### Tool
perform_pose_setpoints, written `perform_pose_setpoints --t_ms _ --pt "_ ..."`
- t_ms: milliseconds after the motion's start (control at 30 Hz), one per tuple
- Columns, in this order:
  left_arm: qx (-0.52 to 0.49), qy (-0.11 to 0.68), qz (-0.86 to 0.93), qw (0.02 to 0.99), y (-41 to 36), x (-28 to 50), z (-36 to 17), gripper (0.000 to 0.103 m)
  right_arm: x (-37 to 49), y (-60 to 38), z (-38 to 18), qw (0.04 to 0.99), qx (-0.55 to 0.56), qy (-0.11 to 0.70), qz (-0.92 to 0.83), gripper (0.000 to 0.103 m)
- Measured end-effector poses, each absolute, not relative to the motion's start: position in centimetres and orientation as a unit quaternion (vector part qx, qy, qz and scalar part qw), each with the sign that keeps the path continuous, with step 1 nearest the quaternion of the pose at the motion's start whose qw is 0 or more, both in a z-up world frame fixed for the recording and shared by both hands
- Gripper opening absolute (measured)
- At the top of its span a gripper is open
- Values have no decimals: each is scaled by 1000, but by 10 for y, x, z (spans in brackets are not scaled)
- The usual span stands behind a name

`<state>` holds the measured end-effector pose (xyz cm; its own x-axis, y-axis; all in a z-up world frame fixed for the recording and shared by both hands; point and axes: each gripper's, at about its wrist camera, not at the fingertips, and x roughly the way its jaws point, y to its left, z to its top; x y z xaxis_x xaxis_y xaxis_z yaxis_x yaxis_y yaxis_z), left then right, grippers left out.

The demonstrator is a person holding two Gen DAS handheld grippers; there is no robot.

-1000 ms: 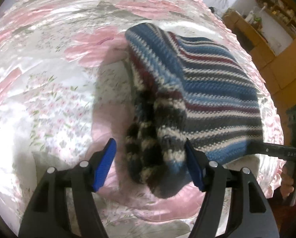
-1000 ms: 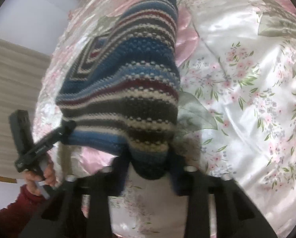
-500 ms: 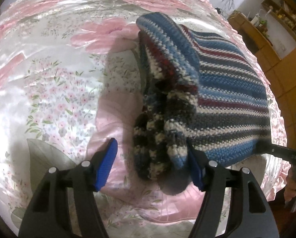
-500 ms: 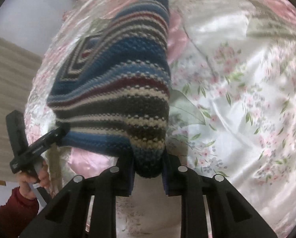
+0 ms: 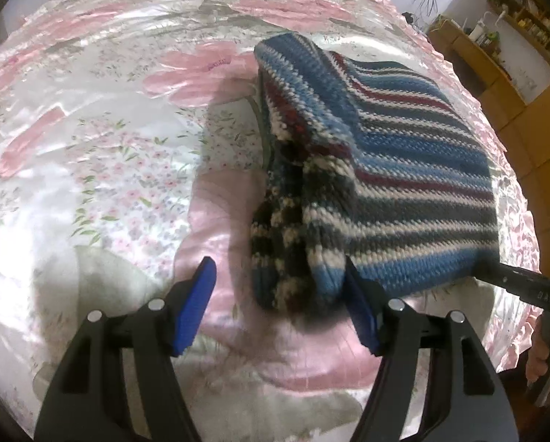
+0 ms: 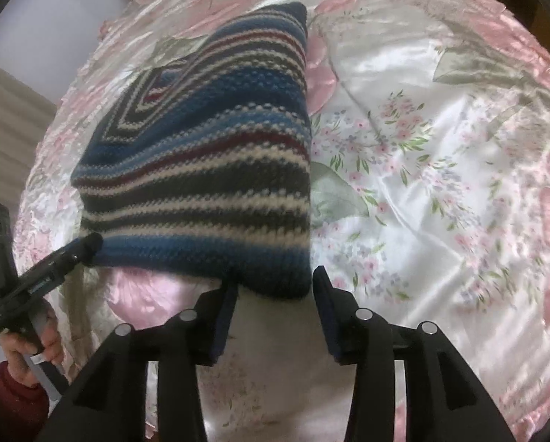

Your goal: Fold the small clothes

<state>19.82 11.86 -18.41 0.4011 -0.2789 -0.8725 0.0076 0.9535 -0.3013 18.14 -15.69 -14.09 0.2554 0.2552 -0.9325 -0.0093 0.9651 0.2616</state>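
**Striped knit folded and let go on the satin spread**

Left wrist view: the striped knit garment lies on the floral satin bedspread, doubled over, with a bunched, rolled edge on its near left side. The left gripper stands with its blue-padded jaws spread wide; the right pad touches or nearly touches the garment's near corner, the left pad stands apart from it, and nothing is clamped. Right of the garment, the tip of the other tool meets its near right corner. The knit is thick and ribbed, in blue, grey, cream and maroon bands; the spread is glossy, slippery-looking, pink and white with small flowers.

Right wrist view: the right gripper is parted too, jaws either side of the garment's near corner, holding nothing. From here the garment reads as a flat, roughly square packet. At the garment's near left corner, the left tool is seen from outside, held by a hand in a red sleeve.

This looks like the release after a fold. The next move probably calls for tidying the bunched edge, or a further fold, with care that the knit does not slide on the satin.
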Motion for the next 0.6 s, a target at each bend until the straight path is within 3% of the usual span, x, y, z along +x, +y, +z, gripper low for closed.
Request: perform_pose_setpoints --t_ms 267,367,467,600 --pt "-124 538 -64 831 127 171 -164 71 147 -142 -112 800 76 590 77 64" --pt "-118 535 -55 835 129 158 -154 74 134 -140 -98 808 69 581 66 86" --pt "-113 531 -43 838 132 144 -143 80 122 -135 -83 820 49 569 46 99" --pt "-100 524 -34 845 132 126 -124 85 105 -129 -67 829 22 559 22 99"
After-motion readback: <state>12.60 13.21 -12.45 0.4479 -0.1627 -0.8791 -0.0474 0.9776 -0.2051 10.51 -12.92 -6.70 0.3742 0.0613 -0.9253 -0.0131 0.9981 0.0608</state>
